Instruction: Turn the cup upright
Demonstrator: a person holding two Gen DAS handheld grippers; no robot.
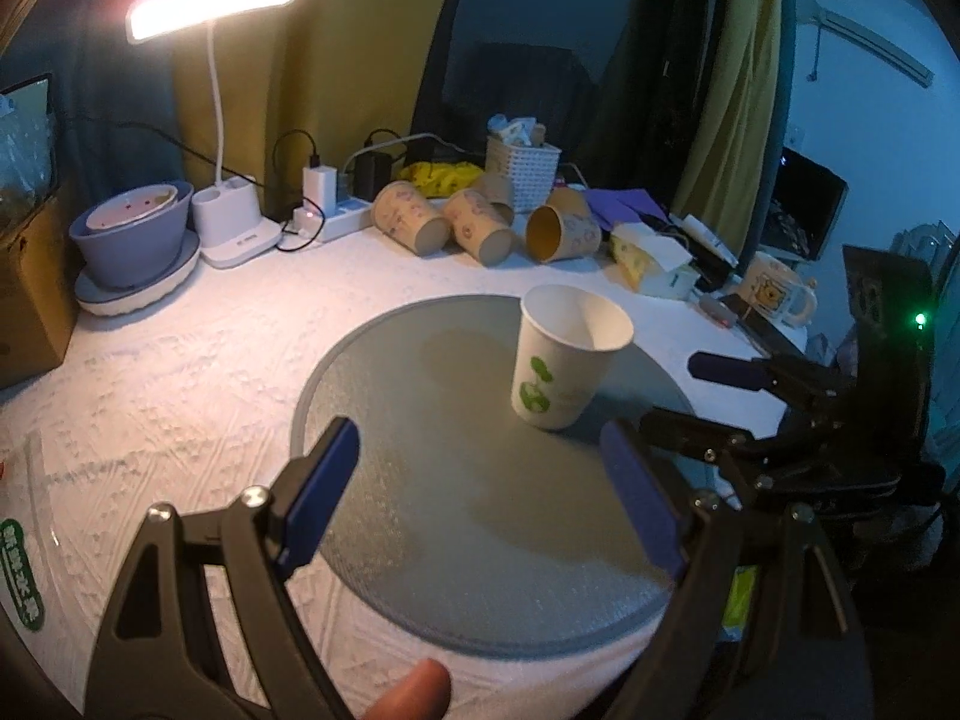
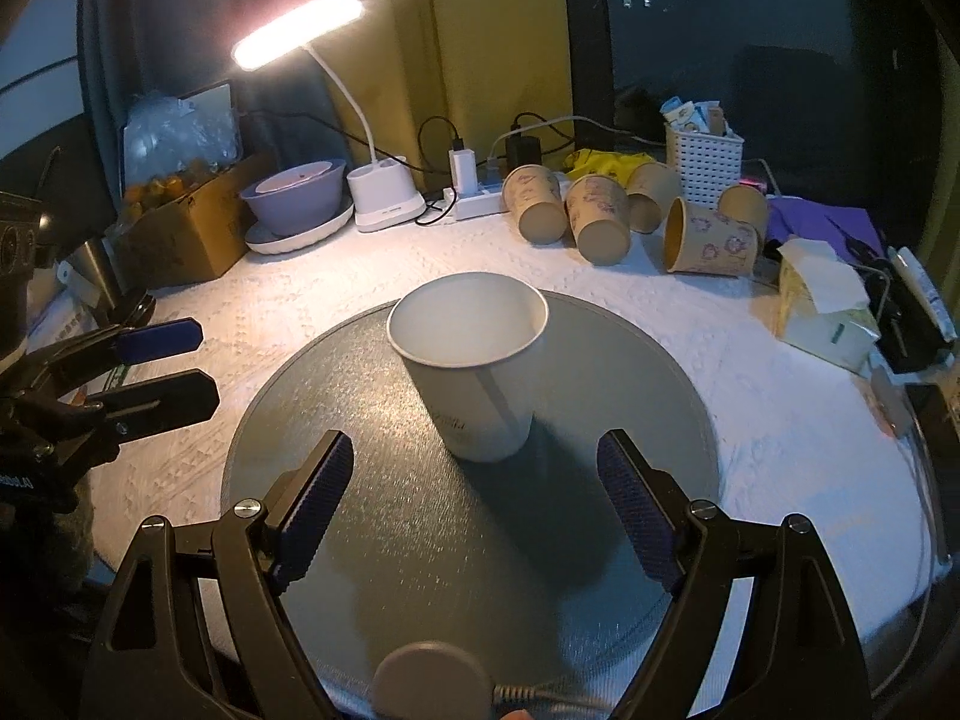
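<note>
A white paper cup (image 1: 567, 357) with green print stands upright, mouth up, on the round grey mat (image 1: 444, 480). In the right wrist view the cup (image 2: 474, 366) stands just ahead of my right gripper (image 2: 474, 456), which is open and empty, apart from the cup. My left gripper (image 1: 480, 444) is open and empty, with the cup ahead and to the right of it. The right gripper also shows at the right edge of the left wrist view (image 1: 666, 396), open. The left gripper shows at the left edge of the right wrist view (image 2: 192, 360).
Several brown paper cups (image 2: 591, 222) lie on their sides at the back of the table. A lit desk lamp (image 2: 372, 192), stacked bowls (image 2: 297, 204), a cardboard box (image 2: 180, 228), a power strip (image 2: 474, 198), a white basket (image 2: 702, 162) and a tissue pack (image 2: 822, 306) stand around the mat.
</note>
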